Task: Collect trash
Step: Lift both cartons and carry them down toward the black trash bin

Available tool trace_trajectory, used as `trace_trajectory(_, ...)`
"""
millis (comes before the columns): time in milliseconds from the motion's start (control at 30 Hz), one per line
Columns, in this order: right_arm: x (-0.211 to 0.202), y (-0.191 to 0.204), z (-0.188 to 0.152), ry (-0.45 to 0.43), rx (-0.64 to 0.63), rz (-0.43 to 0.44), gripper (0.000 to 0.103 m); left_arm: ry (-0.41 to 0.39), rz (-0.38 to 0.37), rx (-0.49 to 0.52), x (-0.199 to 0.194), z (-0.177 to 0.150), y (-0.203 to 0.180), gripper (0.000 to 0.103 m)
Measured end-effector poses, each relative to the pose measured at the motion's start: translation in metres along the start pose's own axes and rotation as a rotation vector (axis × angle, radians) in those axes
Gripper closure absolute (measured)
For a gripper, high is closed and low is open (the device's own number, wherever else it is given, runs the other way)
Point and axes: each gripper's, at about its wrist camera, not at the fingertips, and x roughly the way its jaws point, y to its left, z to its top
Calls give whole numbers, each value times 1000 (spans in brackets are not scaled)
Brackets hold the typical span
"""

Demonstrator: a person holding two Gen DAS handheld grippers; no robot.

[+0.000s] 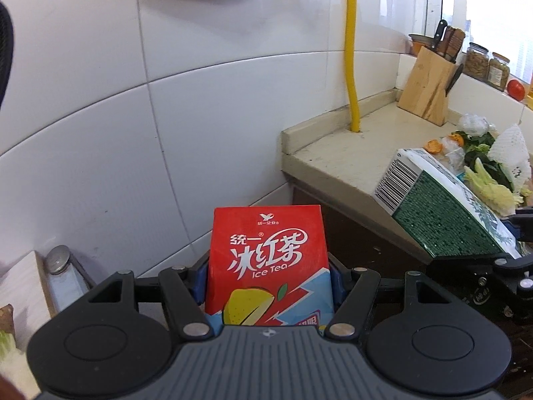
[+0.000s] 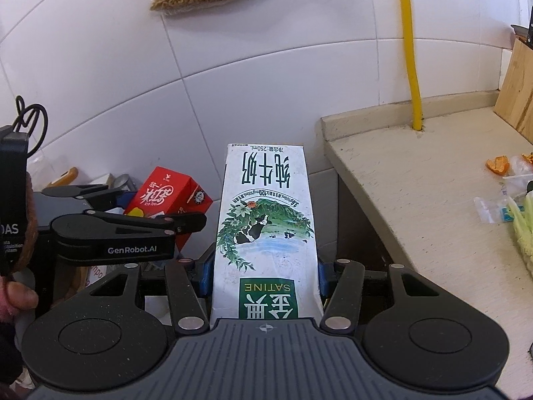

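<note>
White glazed wall tiles (image 1: 100, 133) with thin grey grout lines form the background in both wrist views, and a beige stone-look countertop (image 1: 349, 153) with a raised back lip ends at a square corner just right of the working area. Both tools are loaded, so the step in hand is judged to be transport: two cartons are lifted off the counter edge and held in the gap between wall and cabinet. The left gripper (image 1: 269, 276) has its jaws closed at medium width on the red ice tea carton (image 1: 266, 260), blue pads bearing on its two side faces; the carton is a glossy printed paperboard brick, upright, top fold flat. The right gripper (image 2: 265, 271) is clamped likewise on the white milk carton (image 2: 266, 220), a taller, slimmer paperboard box held with its print inverted and its walls slightly dented. In the right wrist view the left gripper (image 2: 186, 221) and red carton (image 2: 166, 196) appear to the left and lower. No bin or bag is visible, so the next move calls for locating the receptacle and carrying both cartons over it before either jaw is released; thin empty paperboard will likely crush if squeezed harder. Further trash remains on the counter: orange peel (image 2: 498, 165), crinkled clear plastic wrappers (image 2: 489, 206), pale leaf scraps (image 1: 489, 183) and white foam fruit netting (image 1: 513, 153). A wooden knife block (image 1: 426, 86) stands behind, beside a yellow pipe (image 1: 351, 50).
</note>
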Motion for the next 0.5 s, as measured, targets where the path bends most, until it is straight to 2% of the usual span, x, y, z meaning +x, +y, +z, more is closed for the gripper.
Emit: trace_trajectory(500, 43, 7, -1, 67, 19, -21, 42, 52, -2, -14, 28, -6, 11, 41)
